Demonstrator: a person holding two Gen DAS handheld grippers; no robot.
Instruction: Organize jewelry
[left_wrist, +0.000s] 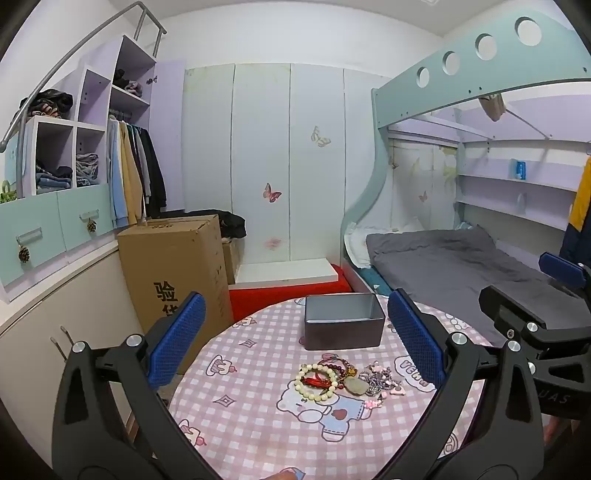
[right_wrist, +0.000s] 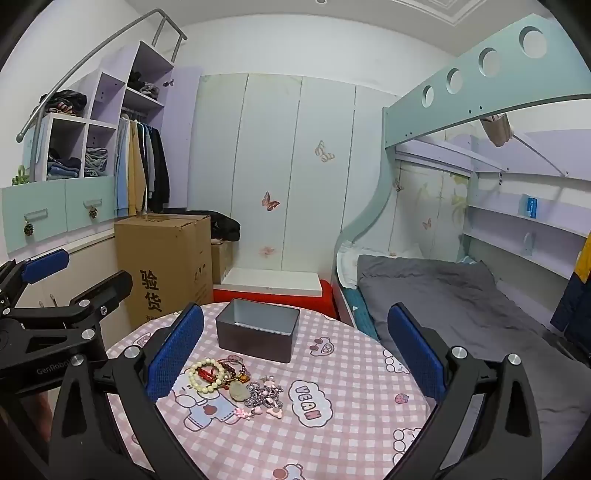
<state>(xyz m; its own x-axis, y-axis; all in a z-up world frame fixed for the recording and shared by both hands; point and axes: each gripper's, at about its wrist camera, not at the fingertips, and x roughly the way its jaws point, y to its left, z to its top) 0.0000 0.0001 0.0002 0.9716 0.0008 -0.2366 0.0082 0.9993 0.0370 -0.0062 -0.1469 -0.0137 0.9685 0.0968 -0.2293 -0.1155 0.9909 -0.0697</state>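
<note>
Worktop (left_wrist: 258, 435) cloth: pink-and-white check with cartoon prints. Tin (left_wrist: 344, 326): dark grey outside, silver inside. Bead bracelet (left_wrist: 316, 382): cream. Cardboard box (left_wrist: 173, 266): brown, black characters. Bed blanket (left_wrist: 443, 266): grey.

One tin (left_wrist: 344, 326), two tools (left_wrist: 295, 332)

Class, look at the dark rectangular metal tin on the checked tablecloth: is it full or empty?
Empty. The dark rectangular metal tin stands open-topped, showing only bare grey inner walls and floor.
</note>
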